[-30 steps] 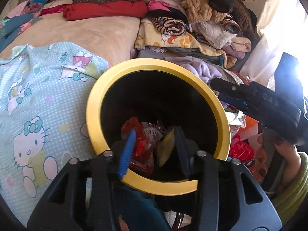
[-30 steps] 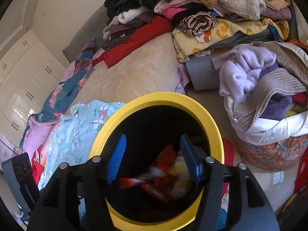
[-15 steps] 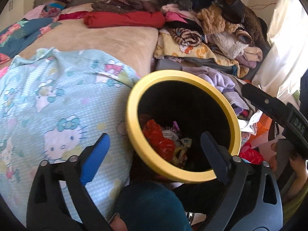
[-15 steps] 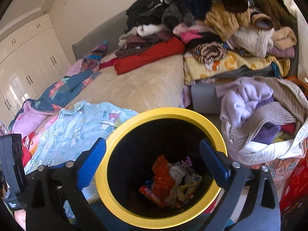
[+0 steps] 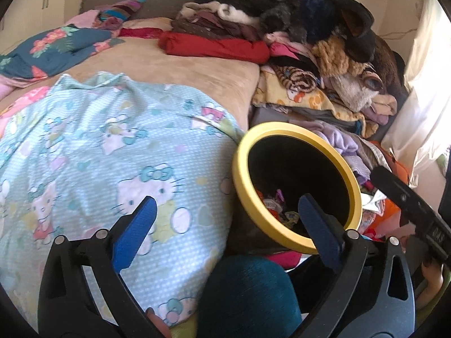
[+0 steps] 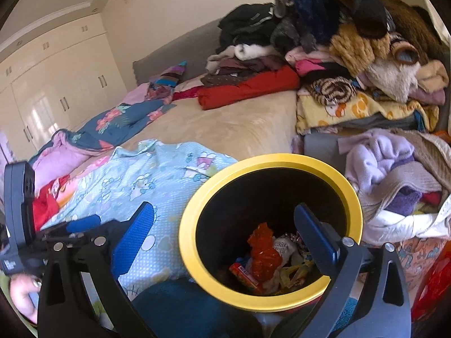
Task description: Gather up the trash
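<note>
Legible writing: none. Crumpled red, white and yellow wrappers [image 6: 270,262] are lying inside the yellow-rimmed black bin [image 6: 355,197] beside the bed. Left gripper [image 5: 225,231] and right gripper [image 6: 222,235] are standing released, having just been opening, nothing between them.

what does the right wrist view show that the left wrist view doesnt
Only the right wrist view: white wardrobe doors, and the red crumpled wrapper deep in the bin. Only the left wrist view: a bright white curtain. Both: the yellow-rimmed black bin, the pale blue cartoon-cat sheet, the folded red cloth.
</note>
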Tool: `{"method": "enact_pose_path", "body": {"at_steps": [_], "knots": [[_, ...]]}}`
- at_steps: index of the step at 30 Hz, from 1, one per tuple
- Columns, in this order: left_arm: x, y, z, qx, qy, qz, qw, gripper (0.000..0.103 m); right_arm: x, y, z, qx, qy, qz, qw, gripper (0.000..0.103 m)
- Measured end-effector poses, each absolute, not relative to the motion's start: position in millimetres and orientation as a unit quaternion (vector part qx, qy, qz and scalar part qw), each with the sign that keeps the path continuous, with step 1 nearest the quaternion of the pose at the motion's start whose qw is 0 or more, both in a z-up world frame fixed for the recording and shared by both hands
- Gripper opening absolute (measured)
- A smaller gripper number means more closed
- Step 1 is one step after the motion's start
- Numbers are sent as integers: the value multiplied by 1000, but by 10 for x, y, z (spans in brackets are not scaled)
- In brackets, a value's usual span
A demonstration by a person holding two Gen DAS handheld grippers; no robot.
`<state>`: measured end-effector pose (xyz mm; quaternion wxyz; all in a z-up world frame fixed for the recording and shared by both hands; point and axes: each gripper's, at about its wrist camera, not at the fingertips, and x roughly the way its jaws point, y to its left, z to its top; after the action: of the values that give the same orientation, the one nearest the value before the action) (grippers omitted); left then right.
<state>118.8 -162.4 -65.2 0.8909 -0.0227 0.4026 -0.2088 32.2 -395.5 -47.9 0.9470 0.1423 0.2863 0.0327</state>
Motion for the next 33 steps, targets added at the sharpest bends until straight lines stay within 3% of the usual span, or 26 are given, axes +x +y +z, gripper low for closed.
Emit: {"method": "enact_pose_path", "body": {"at_steps": [15,24,33], "knots": [[702,-1149,-473,-5,310,-130,942,92,-267,-3295,-222,68,156,39,985,97],[404,-964,-404,14,239,-85,967,92,-340,-3166,-238,44,133,29,990,97],[371,-907,-363,0,223,-93,970,92,-320,-3260,-284,45,125,-14,991,97]]}}
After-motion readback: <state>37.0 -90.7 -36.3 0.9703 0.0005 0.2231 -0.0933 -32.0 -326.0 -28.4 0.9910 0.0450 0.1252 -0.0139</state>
